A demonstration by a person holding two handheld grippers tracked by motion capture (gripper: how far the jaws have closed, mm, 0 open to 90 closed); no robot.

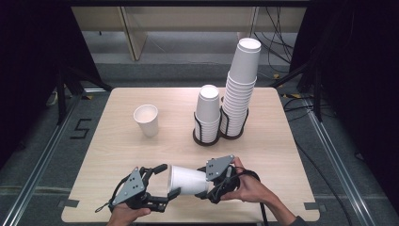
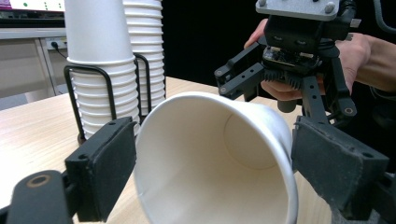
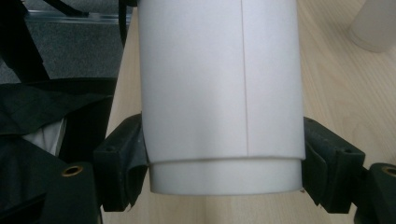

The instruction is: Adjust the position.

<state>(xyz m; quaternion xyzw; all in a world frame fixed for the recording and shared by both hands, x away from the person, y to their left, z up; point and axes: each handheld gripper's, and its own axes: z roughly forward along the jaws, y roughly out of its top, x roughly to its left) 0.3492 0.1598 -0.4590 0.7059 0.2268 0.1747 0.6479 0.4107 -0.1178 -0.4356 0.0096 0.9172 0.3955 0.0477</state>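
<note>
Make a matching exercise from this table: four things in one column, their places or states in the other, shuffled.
1. sideways cup
2. single upright cup
3. tall stack
4. short stack

a. standing alone, left part of the table
b. held between both tongs
c. in the rack's left ring
d. in the rack's right ring

Pairs: 1-b, 2-a, 3-d, 4-c

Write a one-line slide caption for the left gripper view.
A paper cup on its side, mouth toward the camera, between the left gripper's pads, its base held by the right gripper.
</note>
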